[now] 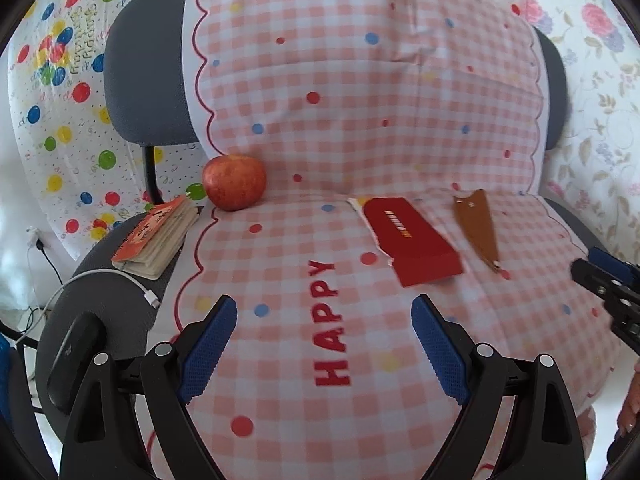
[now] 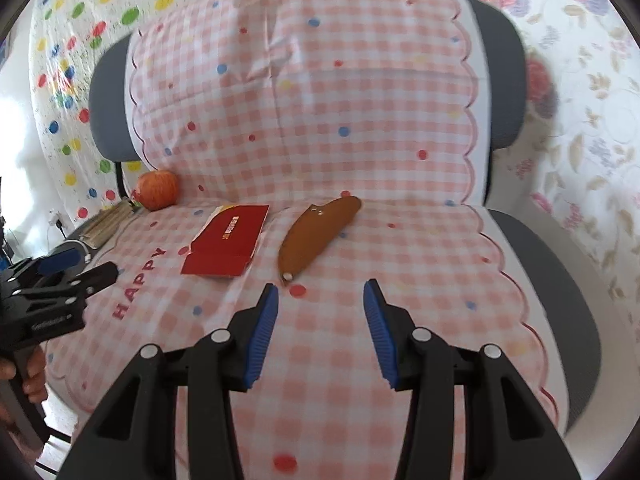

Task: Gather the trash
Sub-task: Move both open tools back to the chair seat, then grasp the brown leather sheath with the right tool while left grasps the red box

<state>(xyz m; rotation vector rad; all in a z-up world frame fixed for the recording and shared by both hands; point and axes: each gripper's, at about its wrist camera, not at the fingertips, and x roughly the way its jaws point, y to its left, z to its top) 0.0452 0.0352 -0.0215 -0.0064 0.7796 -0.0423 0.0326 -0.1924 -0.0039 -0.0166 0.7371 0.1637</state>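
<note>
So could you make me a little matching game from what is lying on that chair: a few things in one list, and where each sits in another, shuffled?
Things:
1. apple
2. red envelope
3. brown wrapper
4. notebook

Places:
A. on the bare grey seat edge, off the checked cloth
B. middle of the seat, between the apple and the wrapper
C. at the foot of the backrest, on the notebook's side
D. nearest the right gripper

Pairs: 1-C, 2-B, 3-D, 4-A

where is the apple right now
The apple sits at the seat's back left corner, against the backrest, just behind the notebook and left of the red envelope.
</note>
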